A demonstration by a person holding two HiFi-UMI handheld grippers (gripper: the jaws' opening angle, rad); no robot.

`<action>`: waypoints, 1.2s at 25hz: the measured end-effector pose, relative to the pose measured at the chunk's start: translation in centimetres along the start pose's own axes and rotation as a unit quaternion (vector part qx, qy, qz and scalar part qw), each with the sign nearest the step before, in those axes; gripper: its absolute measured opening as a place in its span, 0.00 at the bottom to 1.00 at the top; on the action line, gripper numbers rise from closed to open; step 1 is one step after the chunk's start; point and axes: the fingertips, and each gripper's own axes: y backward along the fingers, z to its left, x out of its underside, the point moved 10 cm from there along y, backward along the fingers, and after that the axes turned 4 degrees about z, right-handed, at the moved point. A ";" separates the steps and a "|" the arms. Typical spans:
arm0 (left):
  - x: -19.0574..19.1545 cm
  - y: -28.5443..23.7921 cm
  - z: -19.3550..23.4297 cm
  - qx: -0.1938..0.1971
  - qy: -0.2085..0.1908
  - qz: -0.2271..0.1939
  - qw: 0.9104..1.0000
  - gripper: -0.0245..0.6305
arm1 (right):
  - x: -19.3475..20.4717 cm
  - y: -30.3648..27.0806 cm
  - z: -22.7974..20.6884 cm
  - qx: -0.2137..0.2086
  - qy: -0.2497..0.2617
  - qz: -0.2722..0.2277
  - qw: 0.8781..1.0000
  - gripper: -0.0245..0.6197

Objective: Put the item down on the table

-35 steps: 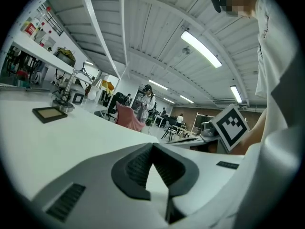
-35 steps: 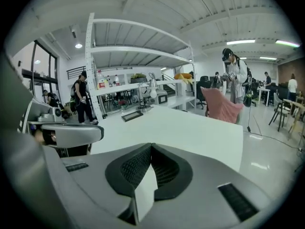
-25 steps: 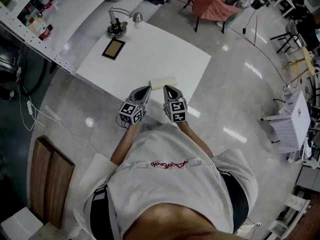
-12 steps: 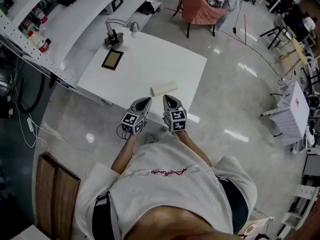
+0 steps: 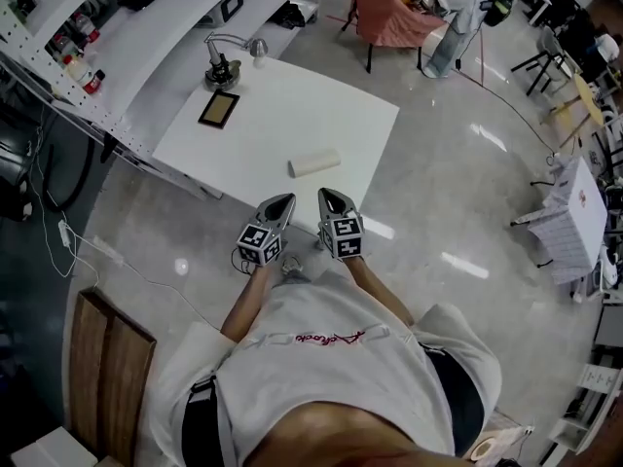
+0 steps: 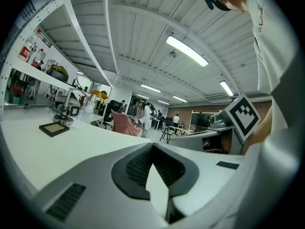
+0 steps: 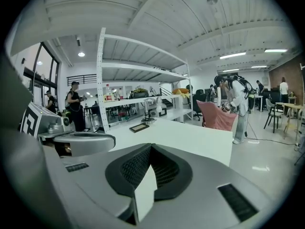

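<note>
Hovering | left gripper [image 5: 283, 201] fingers together, empty | right gripper [image 5: 328, 197] same

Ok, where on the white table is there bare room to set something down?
The white table is bare across its middle, between the dark frame and the cream roll, and along its whole right side beyond the roll. The near left corner is free too. Only the far left corner is crowded: the lamp stands just behind the frame.
</note>
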 end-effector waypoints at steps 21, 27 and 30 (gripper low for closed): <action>4.8 4.7 -12.9 0.009 -0.013 0.015 1.000 0.06 | 5.6 12.6 1.0 -0.011 0.000 0.005 1.000 0.03; 6.1 6.2 -15.6 0.009 -0.018 0.014 1.000 0.06 | 7.4 15.5 2.0 -0.013 -0.002 0.002 1.000 0.03; 6.2 7.0 -16.2 0.005 -0.019 0.014 1.000 0.06 | 7.7 16.3 2.5 -0.015 0.003 -0.002 1.000 0.03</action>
